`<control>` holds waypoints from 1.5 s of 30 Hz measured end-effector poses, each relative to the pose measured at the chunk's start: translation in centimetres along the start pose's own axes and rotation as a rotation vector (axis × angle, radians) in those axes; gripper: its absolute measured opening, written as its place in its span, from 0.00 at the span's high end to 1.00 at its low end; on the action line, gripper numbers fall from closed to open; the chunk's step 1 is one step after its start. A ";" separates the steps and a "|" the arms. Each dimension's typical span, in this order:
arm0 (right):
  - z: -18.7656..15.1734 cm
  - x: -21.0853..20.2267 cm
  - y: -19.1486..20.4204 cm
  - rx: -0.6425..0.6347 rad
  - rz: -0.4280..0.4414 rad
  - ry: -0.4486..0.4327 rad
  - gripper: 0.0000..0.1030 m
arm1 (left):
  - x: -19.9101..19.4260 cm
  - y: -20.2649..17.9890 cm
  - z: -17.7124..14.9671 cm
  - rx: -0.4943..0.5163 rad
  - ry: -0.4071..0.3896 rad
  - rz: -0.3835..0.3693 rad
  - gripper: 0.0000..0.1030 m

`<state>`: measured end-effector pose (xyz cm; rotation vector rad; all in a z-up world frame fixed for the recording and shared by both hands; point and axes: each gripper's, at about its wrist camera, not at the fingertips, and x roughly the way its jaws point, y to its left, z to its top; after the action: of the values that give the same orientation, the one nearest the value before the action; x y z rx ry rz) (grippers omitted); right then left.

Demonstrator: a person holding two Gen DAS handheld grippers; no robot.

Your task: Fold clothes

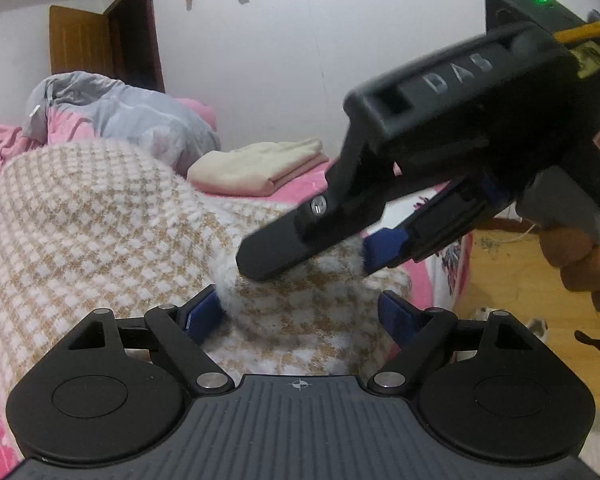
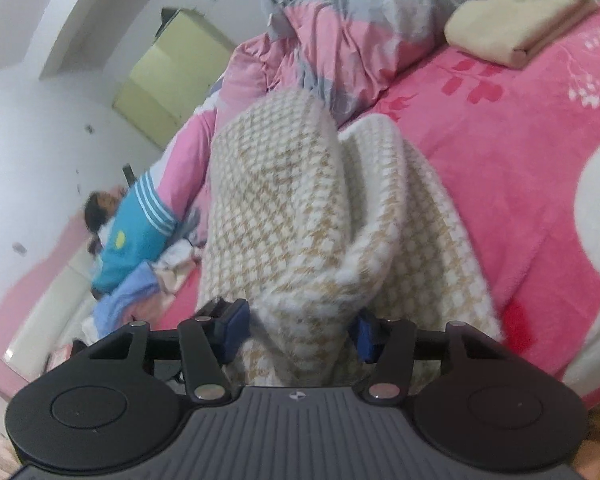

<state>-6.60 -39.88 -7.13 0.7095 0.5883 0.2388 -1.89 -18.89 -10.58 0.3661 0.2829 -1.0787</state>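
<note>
Garment: a beige-and-white checked knit (image 2: 300, 216) is lying on the bed (image 2: 500, 152), bunched, with a raised fold along its middle.
Progress: the knit is not yet a flat packet; a cream cloth (image 2: 516, 24) is already folded further up the bed.
Left gripper (image 1: 300, 312): jaws are spread wide over the near edge of the knit, nothing held.
Right gripper (image 2: 298, 330): jaws are apart on both sides of the raised fold; a grip cannot be told.
Surface: pink blanket, soft; a crumpled quilt (image 2: 360, 20) is behind.
Room: white wall, brown door (image 1: 100, 40), wooden floor (image 1: 512, 280).
</note>
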 end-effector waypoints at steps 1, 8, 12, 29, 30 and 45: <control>-0.1 0.0 0.2 -0.014 -0.013 -0.002 0.44 | -0.1 0.0 0.0 -0.007 -0.003 -0.001 0.18; -0.6 -0.2 0.7 -0.059 -0.064 -0.021 0.67 | -1.8 -0.3 -0.1 -0.031 -0.019 0.005 0.19; -0.8 -0.4 -0.2 -0.018 -0.078 -0.025 0.71 | -5.3 -0.3 0.4 -0.054 -0.073 0.016 0.19; -2.0 -0.6 -1.9 0.076 -0.017 -0.068 0.70 | -6.4 6.7 -0.2 -0.252 0.019 0.420 0.23; -2.1 -0.6 -2.0 0.077 -0.012 -0.072 0.69 | -6.2 6.6 -0.1 -0.246 0.023 0.417 0.23; -2.6 -0.1 -2.3 0.064 -0.026 -0.120 0.84 | -4.5 5.3 0.5 -0.201 0.068 0.399 0.22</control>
<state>-8.19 -40.24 -10.19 0.7719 0.4922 0.1531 0.87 -13.25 -7.59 0.2647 0.3580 -0.6405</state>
